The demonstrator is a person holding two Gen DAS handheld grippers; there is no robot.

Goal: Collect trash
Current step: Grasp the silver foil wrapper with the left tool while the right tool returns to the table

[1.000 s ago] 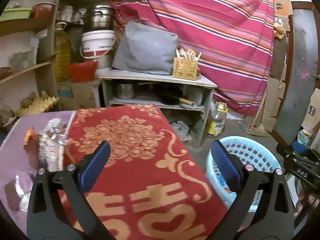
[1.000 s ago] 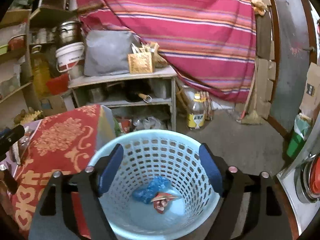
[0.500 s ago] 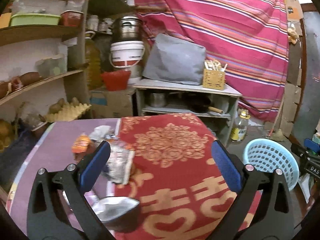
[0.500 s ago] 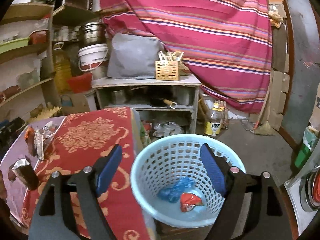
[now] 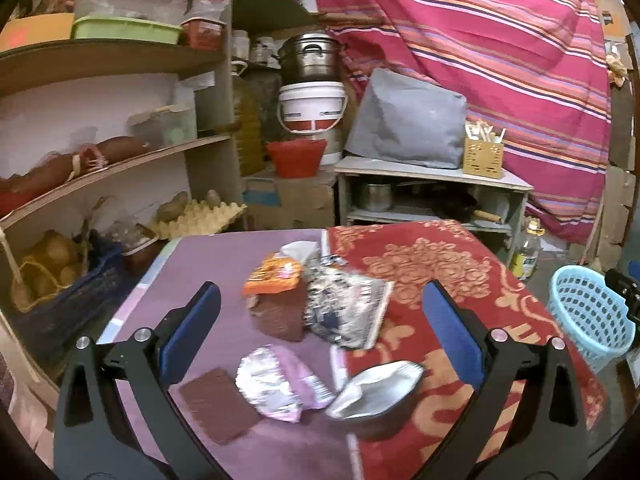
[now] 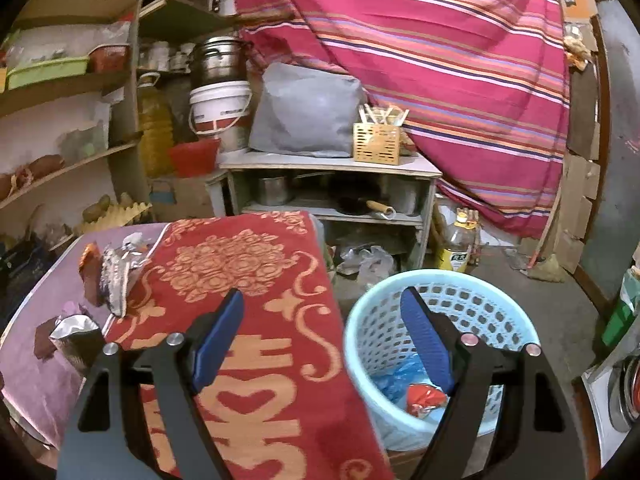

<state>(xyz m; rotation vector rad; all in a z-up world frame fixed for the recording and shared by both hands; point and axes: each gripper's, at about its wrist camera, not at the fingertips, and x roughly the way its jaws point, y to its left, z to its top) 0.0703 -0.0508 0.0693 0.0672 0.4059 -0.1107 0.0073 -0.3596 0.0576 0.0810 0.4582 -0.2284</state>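
Note:
Several wrappers lie on the table's purple part: an orange packet (image 5: 274, 276), a silver printed bag (image 5: 348, 306), a pink foil wrapper (image 5: 280, 384), an open silver-lined pouch (image 5: 376, 392) and two brown pads (image 5: 216, 404). My left gripper (image 5: 320, 328) is open and empty, hovering above them. My right gripper (image 6: 322, 340) is open and empty, over the gap between the red cloth (image 6: 248, 300) and the light blue basket (image 6: 440, 312). The basket holds a blue bag (image 6: 396, 376) and a red wrapper (image 6: 424, 398). The wrappers also show at far left in the right wrist view (image 6: 116, 276).
A shelf unit (image 5: 100, 168) with an egg tray and potatoes stands left of the table. A low grey shelf (image 6: 332, 184) with pots, a grey bag and a yellow caddy stands behind. An oil bottle (image 6: 458, 248) sits on the floor by the striped curtain.
Both grippers have swung left. The left now faces the pile of wrappers instead of the red cloth. The right has pulled back from over the basket toward the table edge.

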